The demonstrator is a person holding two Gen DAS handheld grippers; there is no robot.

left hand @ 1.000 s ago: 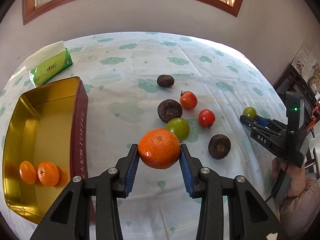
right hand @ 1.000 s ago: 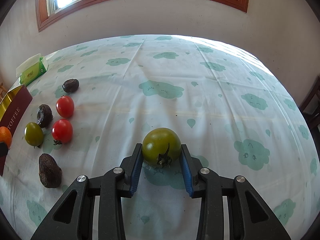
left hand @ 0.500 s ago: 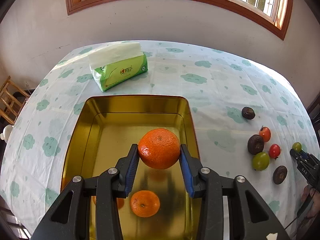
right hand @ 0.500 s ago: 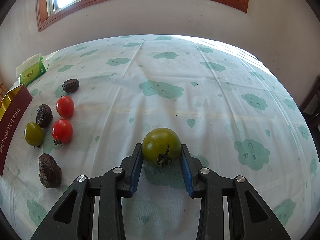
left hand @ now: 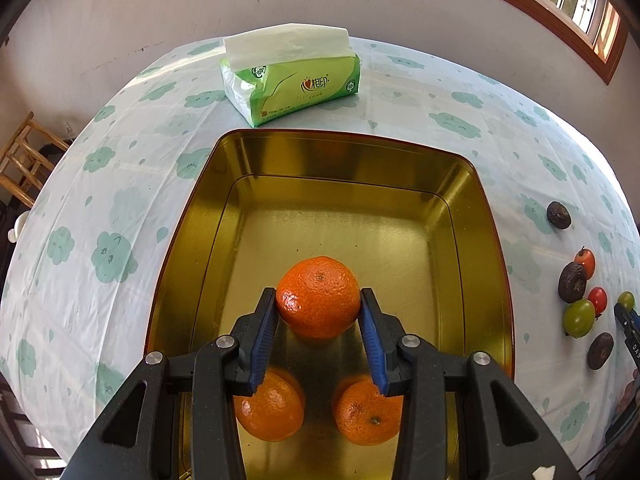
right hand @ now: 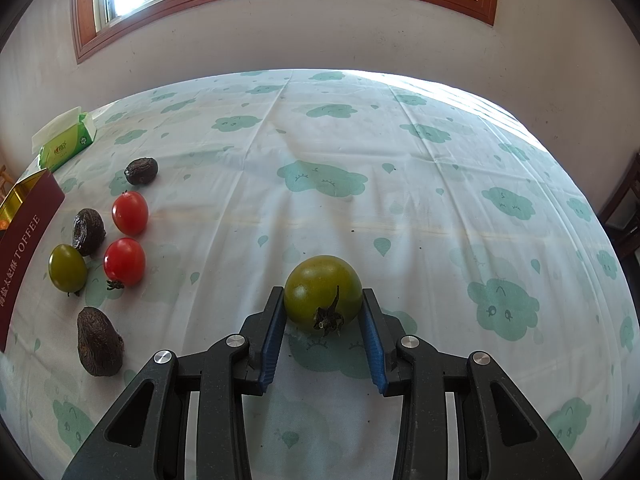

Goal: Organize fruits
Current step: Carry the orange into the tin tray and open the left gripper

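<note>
My left gripper (left hand: 319,300) is shut on an orange mandarin (left hand: 318,297) and holds it above the inside of a gold tin (left hand: 348,184). Two more mandarins (left hand: 270,408) (left hand: 367,412) lie on the tin's floor near its front, partly hidden by my fingers. My right gripper (right hand: 323,300) is shut on a green tomato (right hand: 323,290) just over the cloud-print tablecloth (right hand: 400,160). On the cloth to its left lie two red tomatoes (right hand: 130,213) (right hand: 124,262), a small green tomato (right hand: 67,268) and three dark wrinkled fruits (right hand: 141,171) (right hand: 88,231) (right hand: 99,342).
A green tissue pack (left hand: 292,80) sits behind the tin. The tin's maroon side (right hand: 24,240) shows at the left edge of the right wrist view. A wooden chair (left hand: 28,160) stands beyond the table's left edge. The right gripper's tip (left hand: 628,320) shows beside the loose fruits.
My left gripper carried the mandarin leftward from over the loose fruits to above the tin, then a little lower and nearer its front. The right gripper and its green tomato stayed still.
</note>
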